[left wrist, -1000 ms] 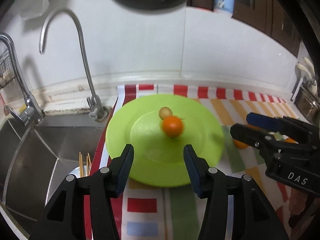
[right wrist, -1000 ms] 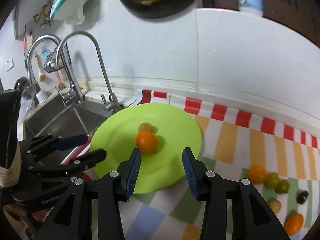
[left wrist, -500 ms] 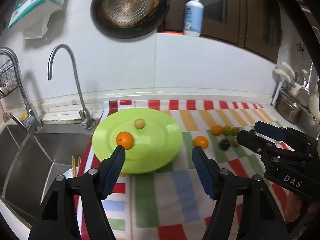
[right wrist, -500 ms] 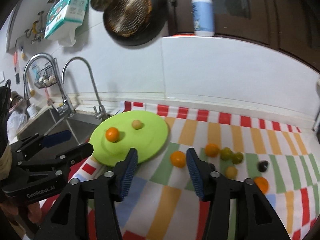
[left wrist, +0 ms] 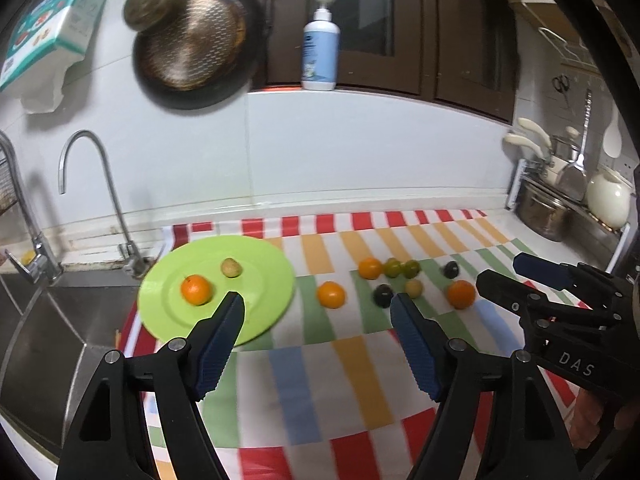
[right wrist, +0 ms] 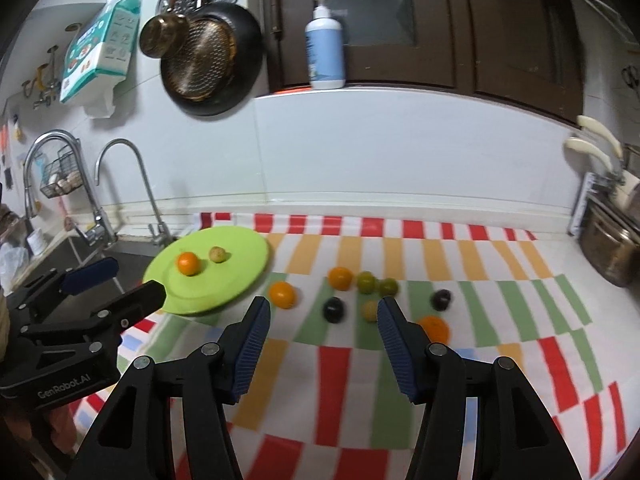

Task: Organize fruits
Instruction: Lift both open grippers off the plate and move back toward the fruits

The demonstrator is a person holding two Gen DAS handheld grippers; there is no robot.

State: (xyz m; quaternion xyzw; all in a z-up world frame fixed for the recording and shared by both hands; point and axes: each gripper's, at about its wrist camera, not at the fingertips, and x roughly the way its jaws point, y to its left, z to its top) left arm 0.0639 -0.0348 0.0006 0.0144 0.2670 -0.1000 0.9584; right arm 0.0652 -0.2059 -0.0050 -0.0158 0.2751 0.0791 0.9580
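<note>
Your left tongs point(left wrist: 316, 306) are spread wide with nothing between the blue pads, held above the striped cloth point(left wrist: 304, 376) near the desk's front edge. Your right tongs point(right wrist: 322, 308) are also wide apart and hold nothing; they show at the right in the left wrist view point(left wrist: 500, 276).

The green plate point(left wrist: 260, 264) sits at the cloth's left end, next to the sink point(left wrist: 48, 320), its left rim near the tap point(left wrist: 100, 200). On the plate: one orange fruit point(left wrist: 196, 289) and one small yellowish fruit point(left wrist: 231, 267), close together but apart.

The rest of the fruit is loose on the cloth, right of the plate:
- an orange one point(left wrist: 330, 294) nearest the plate;
- another orange point(left wrist: 370, 268) farther back, with two green fruits point(left wrist: 401, 268) in a row beside it;
- a dark fruit point(left wrist: 383, 295) and a pale yellow one point(left wrist: 413, 288) in front of those;
- a second dark fruit point(left wrist: 451, 269) and a third orange point(left wrist: 461, 294) toward the right edge.

A frying pan point(right wrist: 208, 60) hangs on the back wall; a soap bottle point(right wrist: 325, 44) stands on the ledge.
</note>
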